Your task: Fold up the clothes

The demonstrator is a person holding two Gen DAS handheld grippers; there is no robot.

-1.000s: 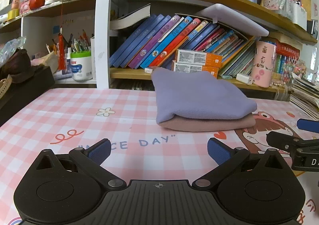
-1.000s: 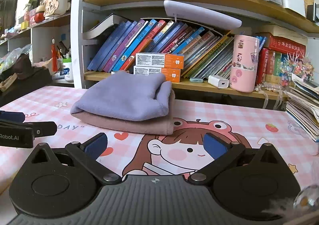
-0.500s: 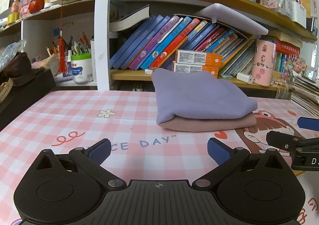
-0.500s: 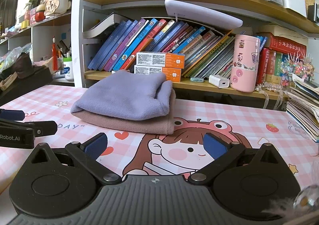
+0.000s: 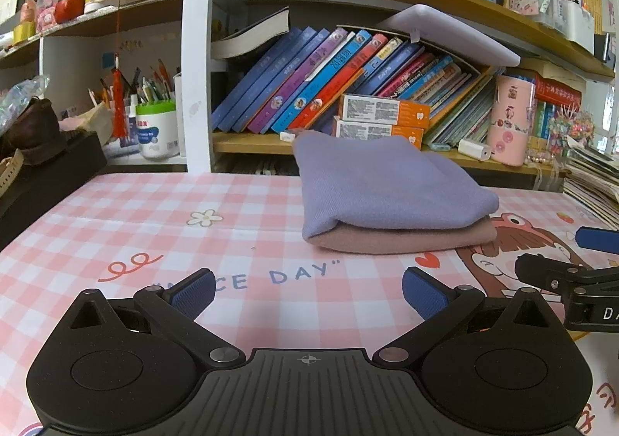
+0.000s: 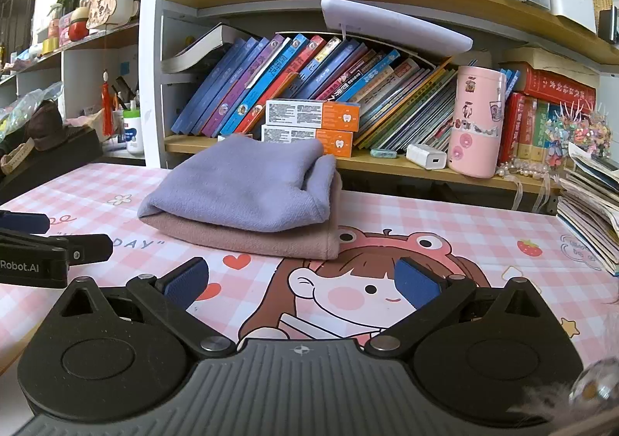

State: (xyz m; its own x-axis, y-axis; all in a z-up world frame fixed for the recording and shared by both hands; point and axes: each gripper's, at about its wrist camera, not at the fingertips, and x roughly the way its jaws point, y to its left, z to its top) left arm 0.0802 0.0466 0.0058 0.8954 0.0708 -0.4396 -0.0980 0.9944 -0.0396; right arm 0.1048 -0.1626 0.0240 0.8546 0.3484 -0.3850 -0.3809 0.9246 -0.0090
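Observation:
A folded lilac cloth lies on top of a folded dusty-pink cloth, stacked on the pink checked table mat. My left gripper is open and holds nothing, a little in front of the stack and to its left. My right gripper is open too, with nothing between its blue pads, in front of the stack's right end. Each gripper's fingers show at the edge of the other's view.
A bookshelf with slanted books, orange boxes and a pink tumbler stands right behind the stack. A pile of papers sits at the right edge. A dark box is at the left.
Both views have shifted only slightly; the stack sits a touch lower in the left wrist view. Both grippers stay open and the cloths have not moved.

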